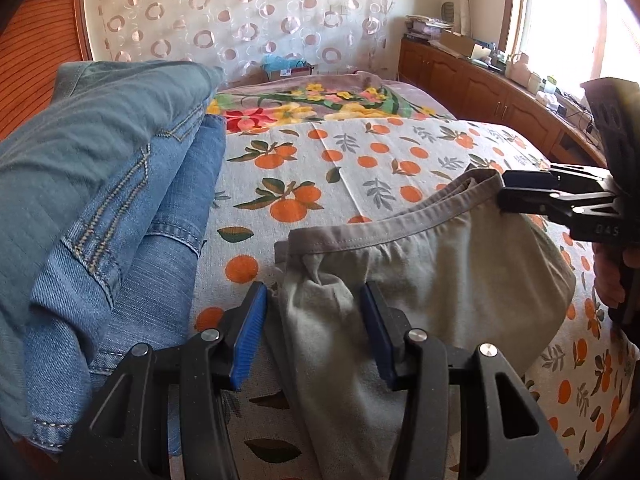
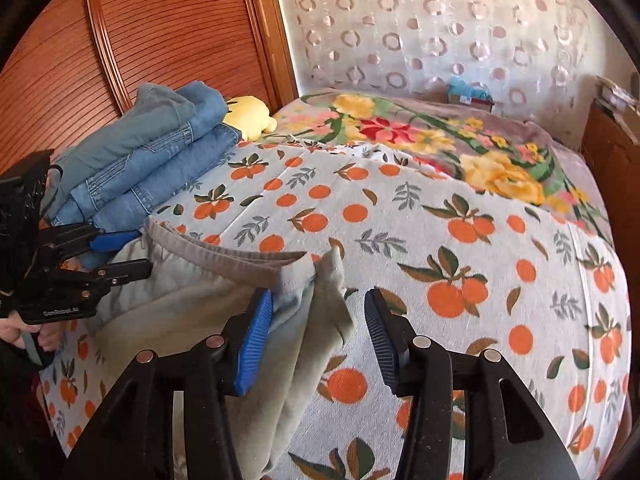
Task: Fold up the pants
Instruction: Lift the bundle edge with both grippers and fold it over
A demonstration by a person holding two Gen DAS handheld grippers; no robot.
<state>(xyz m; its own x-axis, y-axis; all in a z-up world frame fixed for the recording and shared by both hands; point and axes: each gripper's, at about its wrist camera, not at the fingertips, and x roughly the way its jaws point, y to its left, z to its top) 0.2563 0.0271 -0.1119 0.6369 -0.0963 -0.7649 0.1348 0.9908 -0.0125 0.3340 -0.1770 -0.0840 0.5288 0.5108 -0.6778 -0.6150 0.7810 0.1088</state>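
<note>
Grey-beige pants [image 1: 420, 280] lie on the bed, waistband [image 1: 360, 236] toward the far side. They also show in the right wrist view [image 2: 192, 304]. My left gripper [image 1: 314, 332] is open, its blue pads straddling a bunched corner of the pants near the waistband's left end. My right gripper [image 2: 318, 332] is open at the waistband's right end, with the fabric corner between the pads nearer the left one. In the left wrist view the right gripper [image 1: 506, 192] appears nearly closed at the waistband; its jaws there are seen edge-on.
A stack of folded blue jeans [image 1: 100, 200] sits at the left of the bed [image 2: 440, 240], with a yellow plush toy [image 2: 250, 114] behind it. A floral blanket [image 2: 460, 148] lies at the far end. A wooden cabinet [image 1: 500, 96] lines the right wall.
</note>
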